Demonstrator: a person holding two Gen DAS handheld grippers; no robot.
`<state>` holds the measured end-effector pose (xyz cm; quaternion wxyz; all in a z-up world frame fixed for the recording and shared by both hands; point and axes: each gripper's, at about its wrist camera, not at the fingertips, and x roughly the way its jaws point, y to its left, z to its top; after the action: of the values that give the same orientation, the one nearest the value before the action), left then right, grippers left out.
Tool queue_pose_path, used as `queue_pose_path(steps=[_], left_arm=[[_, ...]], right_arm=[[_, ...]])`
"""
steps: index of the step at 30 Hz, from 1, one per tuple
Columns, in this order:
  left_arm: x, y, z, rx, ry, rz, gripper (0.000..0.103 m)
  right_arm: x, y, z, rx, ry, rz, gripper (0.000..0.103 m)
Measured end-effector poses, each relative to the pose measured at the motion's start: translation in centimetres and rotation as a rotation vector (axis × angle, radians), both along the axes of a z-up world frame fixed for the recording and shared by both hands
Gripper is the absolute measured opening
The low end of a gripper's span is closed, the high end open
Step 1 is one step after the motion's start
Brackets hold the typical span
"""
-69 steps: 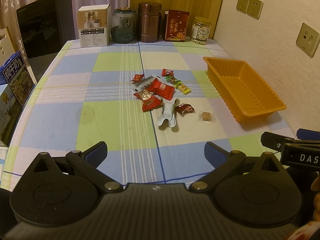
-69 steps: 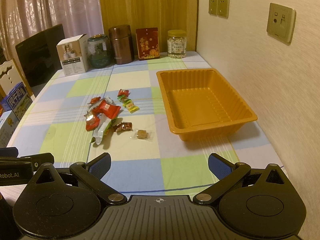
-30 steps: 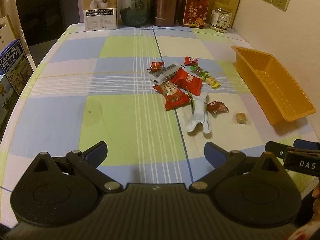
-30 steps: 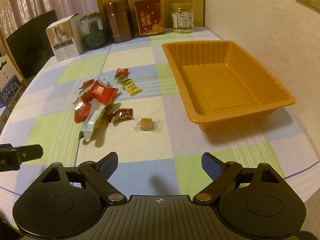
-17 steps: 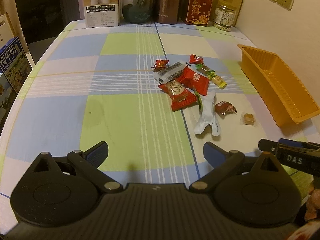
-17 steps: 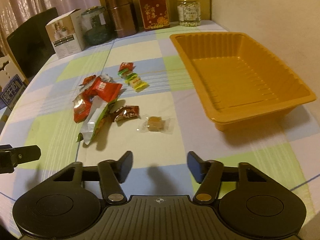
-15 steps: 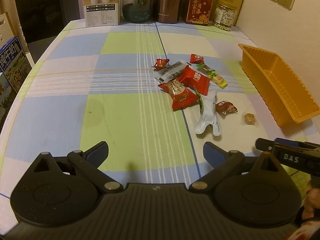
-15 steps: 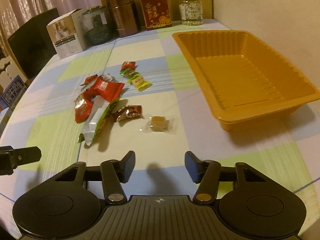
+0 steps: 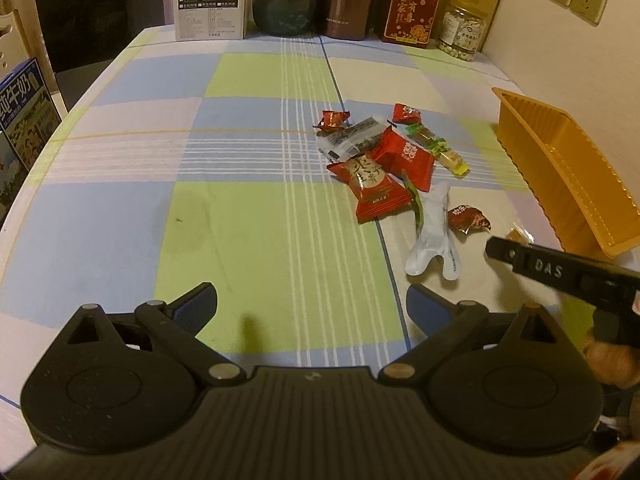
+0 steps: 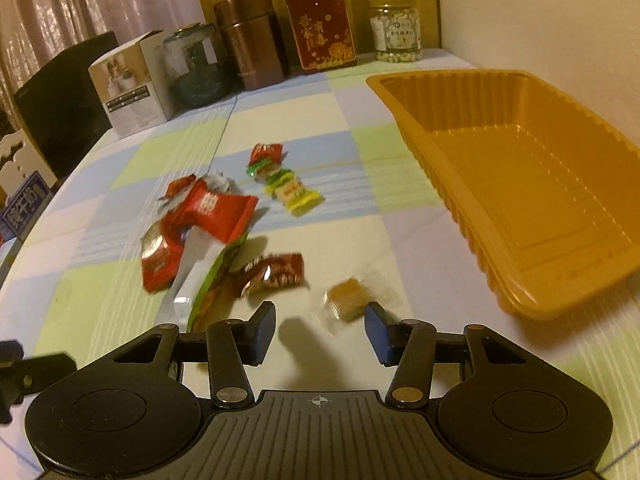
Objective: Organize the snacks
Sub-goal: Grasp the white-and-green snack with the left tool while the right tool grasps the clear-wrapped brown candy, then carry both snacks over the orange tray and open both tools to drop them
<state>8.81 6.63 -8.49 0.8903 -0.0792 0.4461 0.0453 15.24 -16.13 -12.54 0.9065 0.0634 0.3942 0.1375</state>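
Several wrapped snacks lie loose on the checked tabletop, left of the orange tray, which holds nothing. Cluster: two red packets, a white-and-green pouch, a small dark red candy, a yellow-green bar. Clear-wrapped brown candy sits nearest the tray's near left corner, apart from the cluster. Right gripper: jaws closing, part-way in, the brown candy just ahead of the tips and not yet pinched. Left gripper: jaws spread wide over bare cloth, well left of the tray, nothing between them.
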Motion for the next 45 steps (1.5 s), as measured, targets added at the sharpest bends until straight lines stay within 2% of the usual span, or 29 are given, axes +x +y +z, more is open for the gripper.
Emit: queue_pose_path(steps=[10, 12, 14, 22, 26, 31, 32, 38, 45], left_arm=[[1.0, 0.1, -0.5, -0.013, -0.010, -0.004, 0.099], [1.3, -0.2, -0.6, -0.022, -0.016, -0.011, 0.097], [1.7, -0.5, -0.6, -0.030, -0.022, -0.026, 0.094], [4.1, -3.0, -0.4, -0.070, -0.080, -0.125, 0.080], [5.8, -5.0, -0.7, -0.033, -0.100, -0.219, 0.068], [7.5, -6.8, -1.6, 0.007, -0.069, -0.294, 0.050], [7.8, -7.0, -1.8, 0.006, -0.061, -0.299, 0.044], [8.4, -7.7, -2.5, 0.037, -0.016, -0.306, 0.027], [7.2, -7.8, -2.1, 0.048, -0.004, -0.296, 0.026]], right_arm=[[1.2, 1.3, -0.5, -0.087, -0.051, 0.005, 0.051], [1.2, 1.2, -0.5, -0.096, -0.055, -0.001, 0.043], [1.3, 1.1, -0.5, -0.113, -0.056, -0.005, 0.021], [-0.1, -0.1, 0.0, -0.110, -0.031, -0.023, 0.021], [-1.3, -0.7, 0.1, -0.107, -0.018, -0.028, 0.021], [-2.0, -1.3, 0.1, -0.099, -0.012, -0.038, 0.021], [-2.0, -1.3, 0.2, -0.097, -0.011, -0.039, 0.021], [-2.0, -1.5, 0.2, -0.079, -0.008, -0.042, 0.021], [-2.2, -1.7, 0.7, -0.061, -0.013, -0.044, 0.021]])
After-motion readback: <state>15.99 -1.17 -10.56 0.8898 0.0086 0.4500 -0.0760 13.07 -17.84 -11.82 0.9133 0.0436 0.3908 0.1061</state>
